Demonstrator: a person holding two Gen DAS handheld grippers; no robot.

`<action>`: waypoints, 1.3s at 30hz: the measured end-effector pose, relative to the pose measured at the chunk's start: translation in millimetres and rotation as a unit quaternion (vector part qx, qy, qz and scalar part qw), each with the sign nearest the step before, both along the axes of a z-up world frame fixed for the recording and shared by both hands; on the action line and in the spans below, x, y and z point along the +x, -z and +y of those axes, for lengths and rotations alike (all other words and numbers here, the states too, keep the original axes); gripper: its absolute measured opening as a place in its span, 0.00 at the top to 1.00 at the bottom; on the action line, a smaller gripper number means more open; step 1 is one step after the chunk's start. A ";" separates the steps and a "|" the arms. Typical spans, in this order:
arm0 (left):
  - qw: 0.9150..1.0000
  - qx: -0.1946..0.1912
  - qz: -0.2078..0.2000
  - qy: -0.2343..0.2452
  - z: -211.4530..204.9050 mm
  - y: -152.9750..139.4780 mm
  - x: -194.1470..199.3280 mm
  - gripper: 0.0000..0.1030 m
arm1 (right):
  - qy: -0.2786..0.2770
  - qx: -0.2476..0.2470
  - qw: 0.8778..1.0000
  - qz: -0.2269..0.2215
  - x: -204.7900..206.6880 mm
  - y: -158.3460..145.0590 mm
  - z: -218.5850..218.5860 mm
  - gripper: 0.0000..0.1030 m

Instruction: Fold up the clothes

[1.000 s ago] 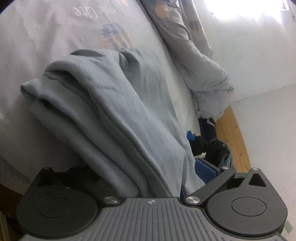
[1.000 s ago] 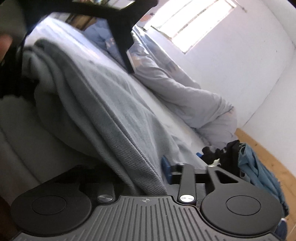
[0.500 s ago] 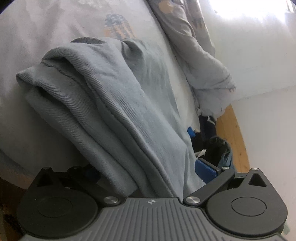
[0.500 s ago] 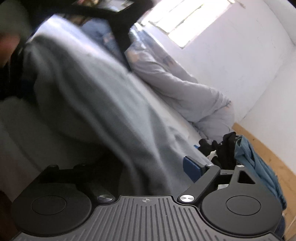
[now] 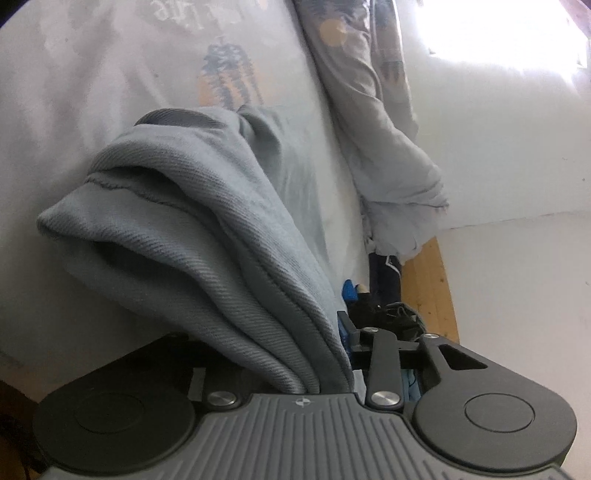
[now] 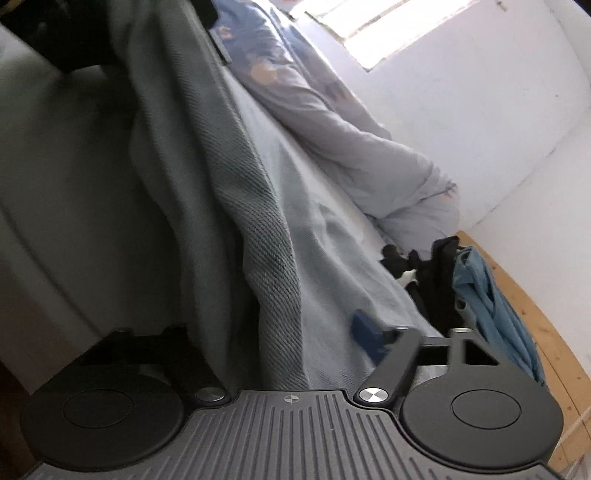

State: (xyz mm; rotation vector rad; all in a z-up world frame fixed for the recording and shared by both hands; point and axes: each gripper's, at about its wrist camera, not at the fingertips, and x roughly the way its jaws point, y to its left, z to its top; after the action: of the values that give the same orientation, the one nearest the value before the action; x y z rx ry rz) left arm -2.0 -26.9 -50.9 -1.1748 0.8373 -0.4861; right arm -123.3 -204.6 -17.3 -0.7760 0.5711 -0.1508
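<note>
We're barely into this fold. The grey sweatshirt [image 5: 207,236] lies bunched on the bed sheet [image 5: 92,92]. Our left gripper [image 5: 295,354] has just been closing onto a thick fold. Our right gripper [image 6: 295,332] has just been narrowing around the cloth, grip unclear. Flattening and folding remain.

Daylight from a blown-out window [image 6: 384,33] glares off the white wall [image 5: 498,147], leaving the right wrist view's left side in deep shadow, with fisheye bending and soft blur throughout.
</note>
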 end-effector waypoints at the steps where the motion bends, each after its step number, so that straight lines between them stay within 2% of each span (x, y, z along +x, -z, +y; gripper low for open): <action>1: 1.000 -0.001 -0.002 -0.001 -1.1 -0.9 0.0 0.67 | -0.002 -0.002 1.000 0.002 0.5 0.4 -1.1 0.40; 4: 1.000 -0.007 -0.007 -0.002 -3.8 -3.8 -0.5 0.69 | -0.004 0.004 1.000 0.003 2.1 -5.3 -7.0 0.52; 6: 1.000 -0.018 -0.012 -0.002 -5.7 -7.9 -1.1 0.69 | -0.009 0.016 1.000 0.001 2.6 -16.6 -11.5 0.75; 8: 0.999 -0.030 -0.026 -0.001 -8.7 -15.7 -0.1 0.69 | -0.019 0.026 0.999 -0.007 1.5 -34.4 -15.8 0.85; 9: 0.999 -0.036 -0.034 0.000 -9.9 -20.6 0.1 0.69 | -0.023 0.027 0.999 -0.010 1.2 -42.3 -18.8 0.86; 14: 0.996 -0.053 -0.077 0.003 -13.0 -48.0 -5.2 0.69 | -0.044 0.033 0.998 -0.022 3.5 -92.4 -33.6 0.88; 18: 0.993 -0.060 -0.097 -0.006 -6.8 -73.2 -14.2 0.69 | -0.073 0.037 0.996 -0.028 -2.4 -126.1 -30.4 0.88; 23: 0.990 -0.045 -0.129 -0.027 13.5 -112.1 -45.8 0.70 | -0.122 0.055 0.991 -0.023 -21.3 -159.5 -16.9 0.88; 27: 0.988 -0.023 -0.142 -0.055 32.7 -138.5 -87.7 0.70 | -0.162 0.083 0.983 -0.008 -40.6 -184.8 -7.6 0.88; 30: 0.987 -0.009 -0.132 -0.093 47.2 -154.4 -124.2 0.70 | -0.201 0.117 0.972 0.023 -50.1 -209.0 -5.2 0.88; 34: 0.982 0.014 -0.116 -0.151 61.3 -172.7 -164.2 0.70 | -0.260 0.160 0.949 0.083 -41.9 -235.3 -7.1 0.88; 39: 0.973 0.055 -0.062 -0.215 70.1 -176.3 -163.6 0.70 | -0.306 0.185 0.916 0.183 21.9 -234.8 -7.3 0.87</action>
State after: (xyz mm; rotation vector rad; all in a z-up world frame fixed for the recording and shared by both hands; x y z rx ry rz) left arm -165.6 43.2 125.4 -1.1693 0.4759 -0.1507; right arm -101.4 -211.8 217.5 -0.5785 0.6574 0.6795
